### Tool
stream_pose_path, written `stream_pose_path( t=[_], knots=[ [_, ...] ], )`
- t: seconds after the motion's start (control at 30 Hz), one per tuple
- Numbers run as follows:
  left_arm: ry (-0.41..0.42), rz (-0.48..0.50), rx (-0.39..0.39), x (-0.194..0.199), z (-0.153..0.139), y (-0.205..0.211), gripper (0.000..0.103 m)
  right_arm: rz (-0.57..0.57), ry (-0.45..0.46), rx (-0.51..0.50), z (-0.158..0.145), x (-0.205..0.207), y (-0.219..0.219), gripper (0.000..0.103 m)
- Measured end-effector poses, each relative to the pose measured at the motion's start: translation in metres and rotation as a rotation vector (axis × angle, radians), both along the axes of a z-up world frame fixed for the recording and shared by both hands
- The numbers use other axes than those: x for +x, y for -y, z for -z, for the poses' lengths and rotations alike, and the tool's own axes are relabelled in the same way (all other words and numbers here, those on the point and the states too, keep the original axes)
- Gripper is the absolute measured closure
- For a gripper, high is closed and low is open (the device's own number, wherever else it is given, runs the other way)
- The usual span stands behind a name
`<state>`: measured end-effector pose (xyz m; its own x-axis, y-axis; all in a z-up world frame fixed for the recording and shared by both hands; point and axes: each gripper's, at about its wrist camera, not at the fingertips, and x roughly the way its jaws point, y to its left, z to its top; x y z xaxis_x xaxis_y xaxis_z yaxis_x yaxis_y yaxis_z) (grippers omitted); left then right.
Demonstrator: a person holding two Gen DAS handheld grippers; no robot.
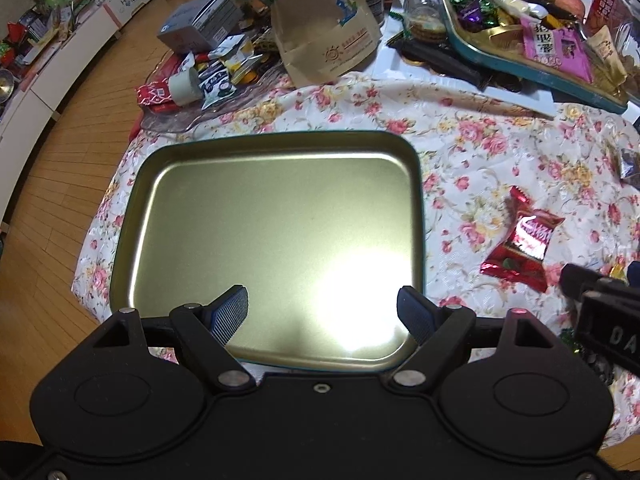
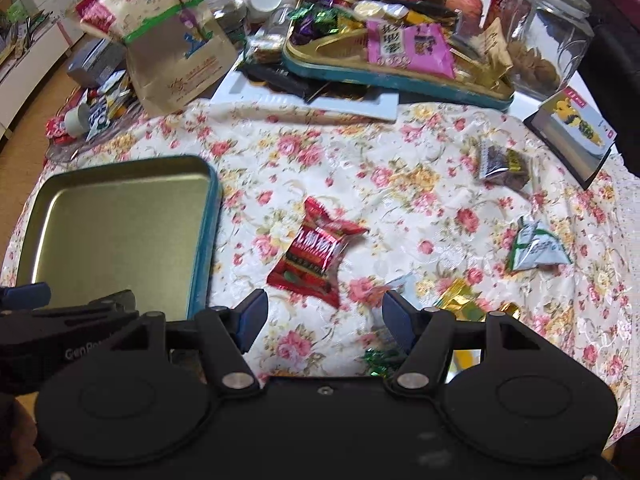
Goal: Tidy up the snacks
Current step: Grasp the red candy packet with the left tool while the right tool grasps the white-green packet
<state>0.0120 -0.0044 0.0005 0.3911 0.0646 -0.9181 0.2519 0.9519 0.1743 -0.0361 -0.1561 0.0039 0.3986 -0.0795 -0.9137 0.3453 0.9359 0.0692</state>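
An empty gold tin tray (image 1: 208, 168) with a teal rim lies on the floral tablecloth; it also shows in the right wrist view (image 2: 192, 168) at left. My left gripper (image 1: 322, 312) is open and empty above the tray's near edge. A red snack packet (image 1: 520, 240) lies right of the tray; in the right wrist view the red packet (image 2: 316, 252) is just ahead of my right gripper (image 2: 324, 318), which is open and empty. A dark packet (image 2: 504, 164), a white-green packet (image 2: 536, 250) and gold and green candies (image 2: 460, 300) lie loose to the right.
At the back, a teal tray of mixed snacks (image 2: 384, 76), a brown paper bag (image 2: 176, 56), a glass jar (image 2: 548, 36), a white board (image 2: 312, 102) and a small card box (image 2: 576, 136). Clutter sits at the far left (image 1: 200, 76). Wooden floor lies beyond the table's left edge (image 1: 60, 184).
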Motion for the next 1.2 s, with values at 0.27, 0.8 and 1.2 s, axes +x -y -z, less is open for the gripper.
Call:
stream_pose_path(
  t=[0.27, 0.8, 1.2],
  knots=[
    [0.007, 0.06, -0.107, -0.002, -0.013, 0.03, 0.02, 0.202, 0.131, -0.012, -0.017, -0.029, 0.071, 0.036],
    [-0.115, 0.231, -0.196, 0.003, 0.015, 0.108, 0.036, 0.502, 0.071, 0.182, 0.006, -0.082, 0.164, 0.034],
    [-0.119, 0.142, -0.25, 0.03, 0.064, 0.122, 0.033, 0.552, 0.098, 0.223, 0.018, -0.078, 0.192, 0.037]
  ],
)
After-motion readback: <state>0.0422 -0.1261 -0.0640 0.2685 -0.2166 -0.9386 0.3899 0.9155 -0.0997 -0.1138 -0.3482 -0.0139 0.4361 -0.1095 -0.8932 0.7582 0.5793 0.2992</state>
